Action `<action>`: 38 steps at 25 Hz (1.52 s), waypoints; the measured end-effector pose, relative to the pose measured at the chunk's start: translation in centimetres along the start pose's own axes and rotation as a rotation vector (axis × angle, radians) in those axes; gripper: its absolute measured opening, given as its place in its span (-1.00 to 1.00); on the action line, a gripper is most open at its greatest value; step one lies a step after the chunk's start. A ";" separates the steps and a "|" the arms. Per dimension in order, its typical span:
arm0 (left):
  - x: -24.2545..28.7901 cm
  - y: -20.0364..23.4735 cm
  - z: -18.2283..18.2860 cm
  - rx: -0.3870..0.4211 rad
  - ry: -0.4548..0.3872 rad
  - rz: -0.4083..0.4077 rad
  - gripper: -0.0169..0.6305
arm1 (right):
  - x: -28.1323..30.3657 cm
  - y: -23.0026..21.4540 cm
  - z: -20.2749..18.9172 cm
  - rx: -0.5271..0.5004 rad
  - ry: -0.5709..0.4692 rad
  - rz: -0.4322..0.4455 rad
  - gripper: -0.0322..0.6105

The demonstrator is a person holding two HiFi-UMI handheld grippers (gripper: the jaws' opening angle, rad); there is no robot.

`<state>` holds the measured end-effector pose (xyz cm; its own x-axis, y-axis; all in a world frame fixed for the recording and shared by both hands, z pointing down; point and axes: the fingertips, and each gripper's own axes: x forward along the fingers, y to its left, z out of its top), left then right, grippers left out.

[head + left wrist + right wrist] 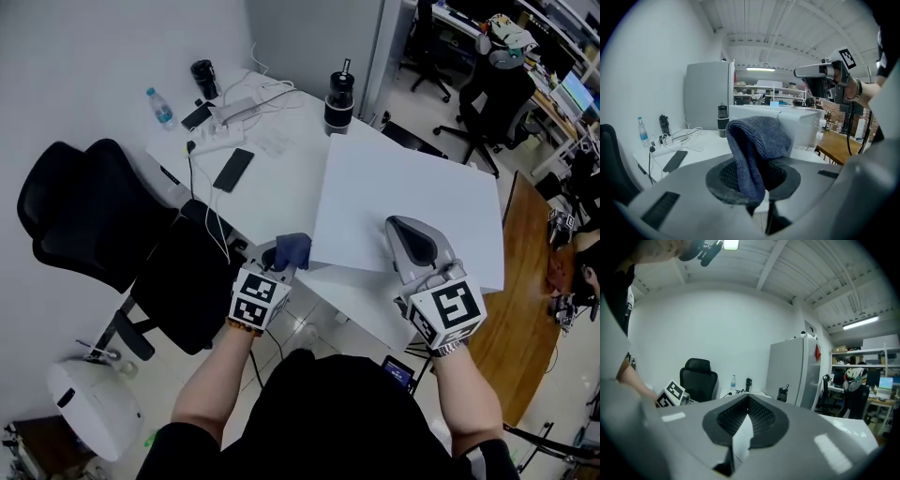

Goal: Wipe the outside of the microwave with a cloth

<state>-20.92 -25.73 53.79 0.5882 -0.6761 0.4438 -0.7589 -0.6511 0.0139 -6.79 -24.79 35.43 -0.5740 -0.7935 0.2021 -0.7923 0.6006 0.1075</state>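
Between the closed jaws of the left gripper (279, 259): the cloth (757, 145), with the microwave (403, 187) just ahead to its right. The right gripper (748, 399), closed and empty, is over the microwave's top. Risk: the floppy fold may pull free under wiping pressure

cloth (757, 145): dark blue, ribbed knit | microwave (403, 202): white | table (281, 183): white | chair (84, 211): black | phone (233, 170): black

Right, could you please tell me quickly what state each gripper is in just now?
Left gripper: closed on the blue cloth.
Right gripper: closed, holding nothing.
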 end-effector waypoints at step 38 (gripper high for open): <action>15.9 9.6 5.0 -0.044 0.075 -0.073 -0.74 | 3.0 -7.4 -0.9 0.075 0.030 -0.193 -0.89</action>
<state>-17.44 -44.49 56.50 0.6207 -0.5990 0.5059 -0.7276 -0.6804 0.0871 -2.47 -31.55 36.10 -0.4045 -0.8892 0.2135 -0.9008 0.4278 0.0749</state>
